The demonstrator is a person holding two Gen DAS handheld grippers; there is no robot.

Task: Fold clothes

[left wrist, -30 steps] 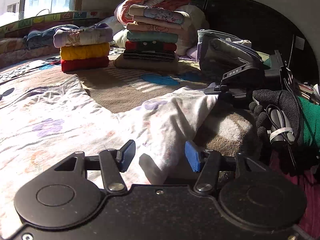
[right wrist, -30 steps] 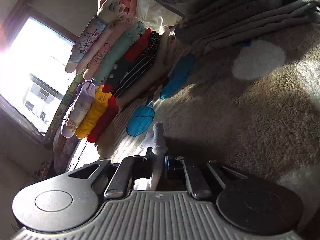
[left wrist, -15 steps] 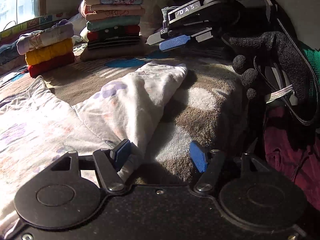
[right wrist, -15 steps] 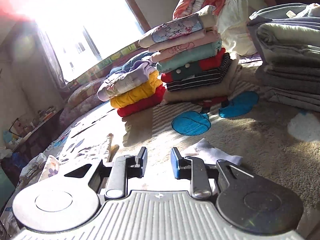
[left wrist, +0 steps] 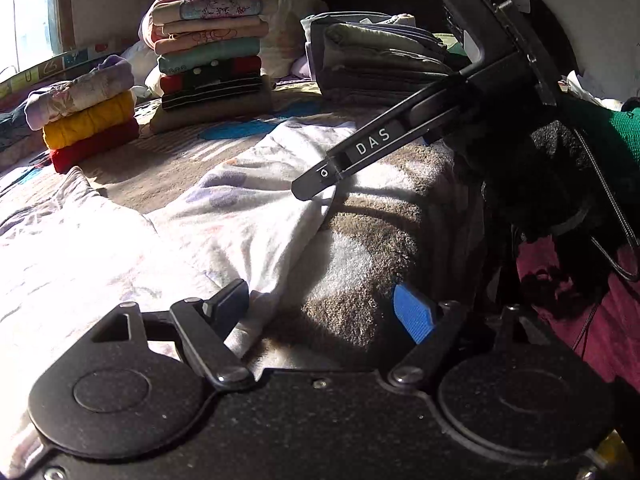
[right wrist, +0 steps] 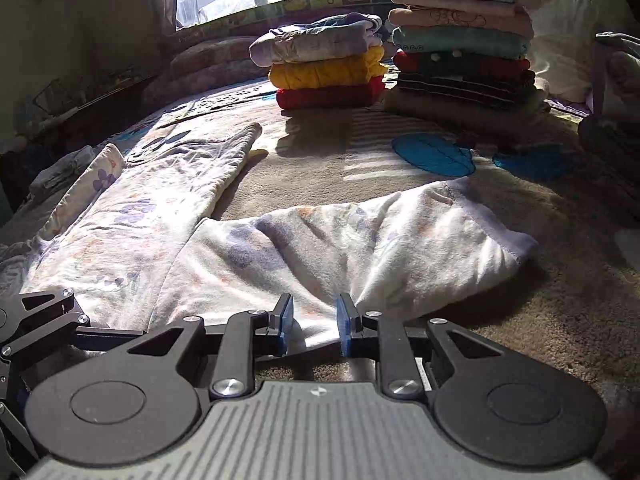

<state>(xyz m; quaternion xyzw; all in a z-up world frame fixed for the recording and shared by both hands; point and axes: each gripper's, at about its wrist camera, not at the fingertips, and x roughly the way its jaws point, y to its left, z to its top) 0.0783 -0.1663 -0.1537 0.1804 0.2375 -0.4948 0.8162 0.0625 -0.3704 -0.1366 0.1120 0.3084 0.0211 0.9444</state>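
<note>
Left wrist view: left gripper (left wrist: 320, 304), jaws spread wide and empty, at the near edge of the floral garment (left wrist: 240, 216) on the bed (left wrist: 380, 248); the right gripper's tip rests on the far fold. Right wrist view: right gripper (right wrist: 314, 324), jaws parted, straddles the hem without pinching it. Folded stacks (right wrist: 460, 40) stand finished behind; this garment seems only partly folded, one section turned over.

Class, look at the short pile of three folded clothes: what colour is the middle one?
Yellow, between a pale floral piece and a red one; the right wrist view shows it best.
</note>
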